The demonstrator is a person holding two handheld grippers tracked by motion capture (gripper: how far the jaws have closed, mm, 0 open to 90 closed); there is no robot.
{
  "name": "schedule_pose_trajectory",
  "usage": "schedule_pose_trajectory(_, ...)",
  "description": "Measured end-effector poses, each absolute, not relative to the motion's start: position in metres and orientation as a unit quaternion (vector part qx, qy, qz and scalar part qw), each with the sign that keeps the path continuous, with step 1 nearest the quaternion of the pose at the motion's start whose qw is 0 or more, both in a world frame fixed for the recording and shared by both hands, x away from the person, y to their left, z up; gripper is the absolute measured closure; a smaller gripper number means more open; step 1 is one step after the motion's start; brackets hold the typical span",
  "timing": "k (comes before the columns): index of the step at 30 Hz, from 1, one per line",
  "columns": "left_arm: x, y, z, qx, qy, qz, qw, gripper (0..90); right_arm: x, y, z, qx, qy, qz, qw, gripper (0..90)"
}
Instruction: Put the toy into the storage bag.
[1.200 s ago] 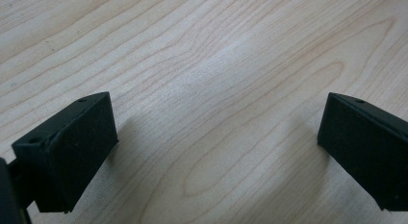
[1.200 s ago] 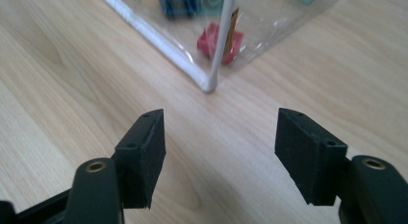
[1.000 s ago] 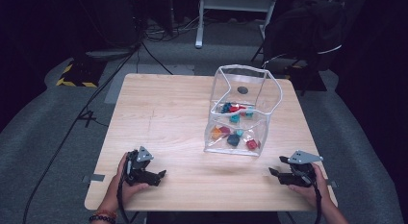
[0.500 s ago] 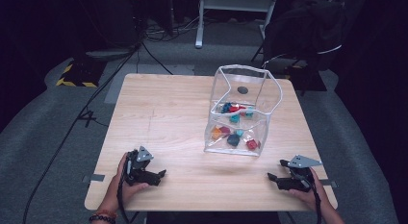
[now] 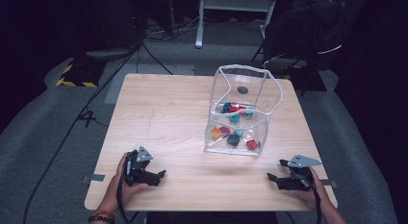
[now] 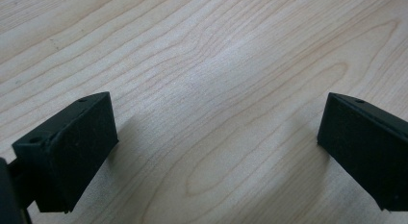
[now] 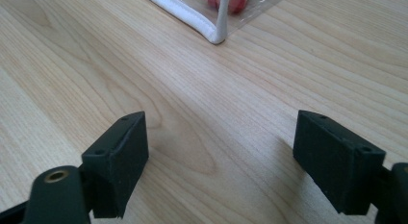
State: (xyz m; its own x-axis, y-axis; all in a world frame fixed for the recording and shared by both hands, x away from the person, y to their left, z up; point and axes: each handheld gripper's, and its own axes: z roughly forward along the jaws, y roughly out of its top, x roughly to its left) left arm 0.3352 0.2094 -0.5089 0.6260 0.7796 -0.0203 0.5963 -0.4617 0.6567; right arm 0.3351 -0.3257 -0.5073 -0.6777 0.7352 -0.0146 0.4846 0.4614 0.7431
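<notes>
A clear plastic box-shaped bag [image 5: 240,113] stands right of the table's middle, its top open, with several small coloured pieces [image 5: 234,133] inside. My left gripper [image 5: 159,173] rests on the wood near the front left, held by a hand, jaws pointing right. In the left gripper view it [image 6: 216,137] is open over bare wood. My right gripper [image 5: 277,169] lies near the front right, pointing left toward the bag. Its jaws have just been opening, and in the right gripper view it [image 7: 221,152] stands open with nothing between them. The bag's white-seamed corner [image 7: 216,31] and a red piece [image 7: 231,0] lie ahead of it.
The light wooden table [image 5: 163,113] has open wood left of the bag and between the two grippers. Past its far edge are grey floor, cables [image 5: 96,89] and a chair base [image 5: 235,7]. A cable trails from each gripper over the front edge.
My right gripper has shifted slightly toward the front edge and its jaws look wider apart. The left gripper and the bag have stayed where they were.
</notes>
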Motion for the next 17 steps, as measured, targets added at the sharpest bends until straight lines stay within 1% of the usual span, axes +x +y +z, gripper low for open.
schedule_pose_trajectory(2,0.3352,0.2094,-0.5090,0.842,0.408,0.143,0.321,0.5,0.3349,-0.3247,-0.5076,0.354,0.843,0.369,0.165,15.2)
schedule_pose_trajectory(17,0.3363,0.2098,-0.5088,0.843,0.406,0.143,0.321,0.2,0.3347,-0.3247,-0.5076,0.352,0.845,0.370,0.162,15.1)
